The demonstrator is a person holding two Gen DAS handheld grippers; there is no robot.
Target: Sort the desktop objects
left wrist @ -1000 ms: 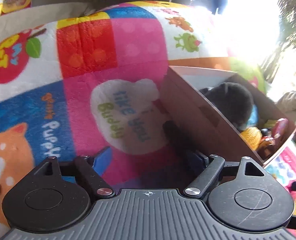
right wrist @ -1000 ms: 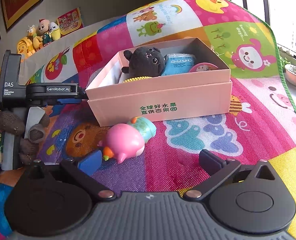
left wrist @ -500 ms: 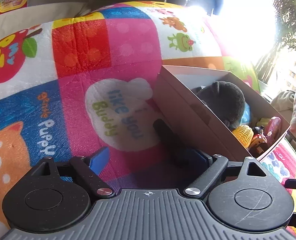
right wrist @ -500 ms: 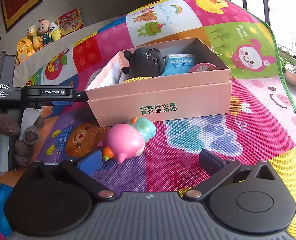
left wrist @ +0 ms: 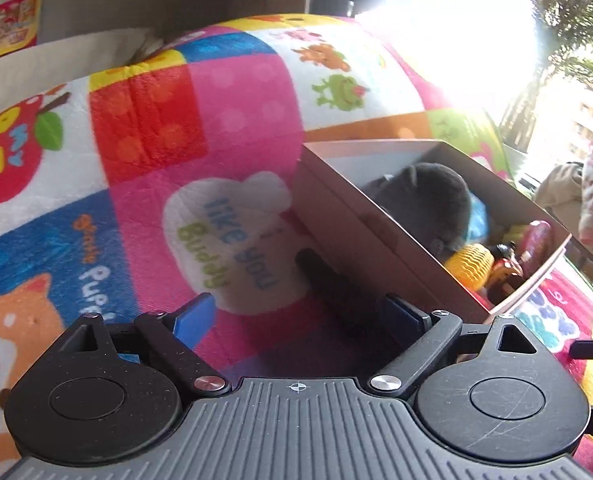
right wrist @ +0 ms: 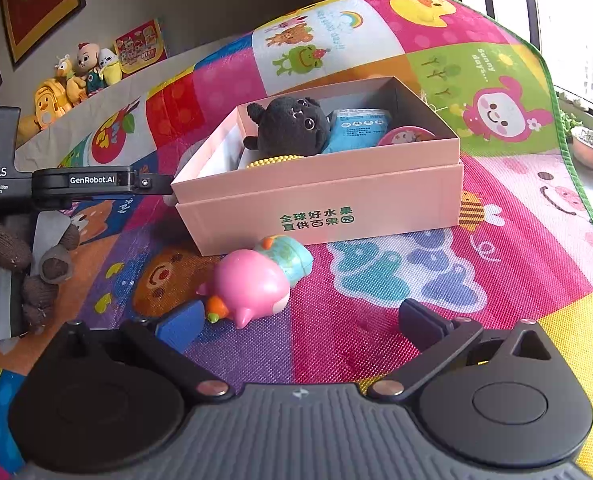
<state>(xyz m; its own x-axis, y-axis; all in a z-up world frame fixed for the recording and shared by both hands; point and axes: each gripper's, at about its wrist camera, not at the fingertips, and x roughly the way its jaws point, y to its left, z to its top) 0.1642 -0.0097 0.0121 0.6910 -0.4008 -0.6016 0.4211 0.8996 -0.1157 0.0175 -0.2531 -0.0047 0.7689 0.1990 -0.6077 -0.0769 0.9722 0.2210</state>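
The left gripper (left wrist: pixel 300 312) stands wide with nothing between its blue pads; its jaws have just been opening, above the patchwork play mat (left wrist: pixel 232 128) just beside the pink cardboard box (left wrist: pixel 360 224). The right gripper (right wrist: pixel 308 316) is also spread wide and empty, with the pink pig-like toy (right wrist: pixel 252 286) lying on the mat in front of the box, close to the gripper's left fingertip. A small teal toy (right wrist: pixel 290 254) touches the pink one, just beside the box's front wall. Inside the box sit a black plush cat (right wrist: pixel 292 128), a blue packet (right wrist: pixel 358 128) and a yellow beaded item (right wrist: pixel 272 161). In the right wrist view the left gripper reaches the box's left end.
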